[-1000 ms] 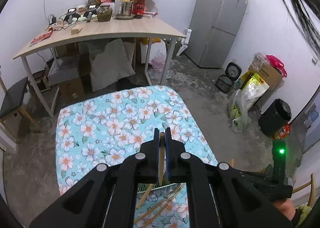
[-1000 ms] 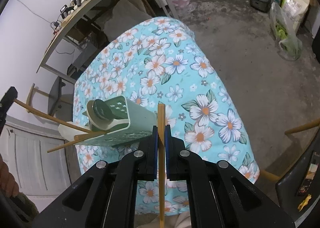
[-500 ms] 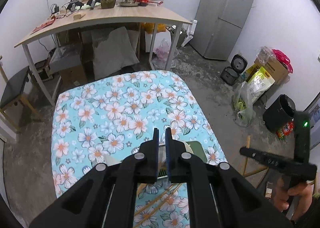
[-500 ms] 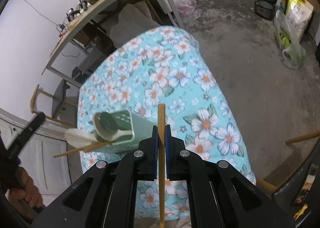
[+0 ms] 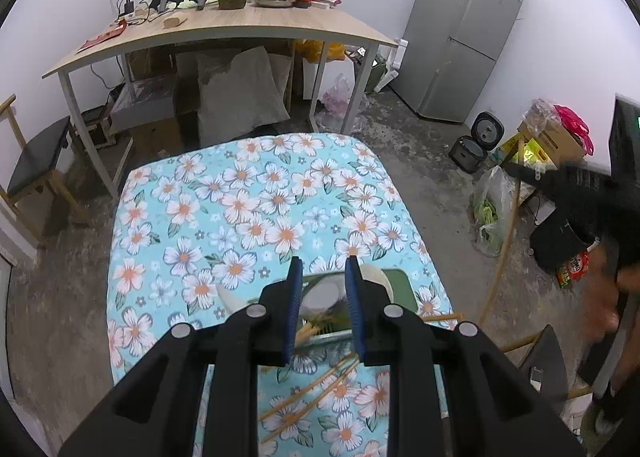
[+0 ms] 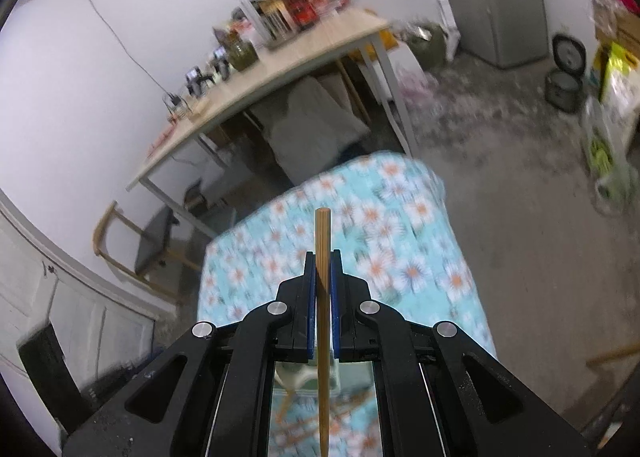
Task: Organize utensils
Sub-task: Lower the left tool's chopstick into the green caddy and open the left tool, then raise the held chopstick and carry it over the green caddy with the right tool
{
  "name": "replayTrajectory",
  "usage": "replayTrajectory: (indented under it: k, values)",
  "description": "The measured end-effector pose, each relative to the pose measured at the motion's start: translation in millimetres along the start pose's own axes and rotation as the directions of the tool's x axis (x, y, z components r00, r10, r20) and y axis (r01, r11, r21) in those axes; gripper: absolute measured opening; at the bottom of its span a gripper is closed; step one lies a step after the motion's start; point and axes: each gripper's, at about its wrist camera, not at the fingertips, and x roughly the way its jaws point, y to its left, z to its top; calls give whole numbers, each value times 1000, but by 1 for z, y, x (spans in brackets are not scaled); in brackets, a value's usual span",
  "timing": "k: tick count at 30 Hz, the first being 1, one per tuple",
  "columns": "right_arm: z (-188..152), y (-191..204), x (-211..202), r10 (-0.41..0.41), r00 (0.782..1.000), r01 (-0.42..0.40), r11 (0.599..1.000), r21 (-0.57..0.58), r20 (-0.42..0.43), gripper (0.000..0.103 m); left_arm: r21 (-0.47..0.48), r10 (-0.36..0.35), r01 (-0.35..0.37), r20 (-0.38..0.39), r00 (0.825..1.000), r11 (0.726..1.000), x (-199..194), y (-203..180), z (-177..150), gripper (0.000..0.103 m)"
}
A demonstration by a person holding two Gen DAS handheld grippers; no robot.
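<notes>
So the right gripper (image 6: 320, 257) is clamped tight on a single bamboo chopstick (image 6: 322, 297), pinched around mid-length, probably so the tip can be aimed into the holder. The left gripper (image 5: 322, 263) has just been opening: jaws now a little apart, nothing pressed between them, hovering right over the green utensil holder (image 5: 394, 283), which lies on its side on the floral tablecloth (image 5: 240, 193) with a white spoon-like piece at its mouth.

The left view is the useful one: it shows the holder, loose chopsticks (image 5: 320, 385) on the cloth beside it, and the person's other hand off to the right. The right view is blurry and barely catches the holder under its own fingers.
</notes>
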Motion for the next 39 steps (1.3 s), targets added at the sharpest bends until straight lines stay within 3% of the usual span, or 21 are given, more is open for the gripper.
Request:
replayTrajectory:
  k: [8,16,27,39]
  values:
    - [32,24,15,37,992,-27,996,-86,120,5,-19,2,-3,-42,999,1000,-7,-2,-19,21]
    - [30,37,43,40,983,-7,983,-185,177,5,-40,18,-20,-50,999,999,-9,-2,-26,21]
    - [-3,29,79,4,992,25,972,-232,123,5,-54,45,-48,-58,997,997,-4,-4,-24,21]
    - [-24,27,79,-6,998,23,966,-259,67,8,-54,45,-48,-68,997,997,6,-9,-22,21]
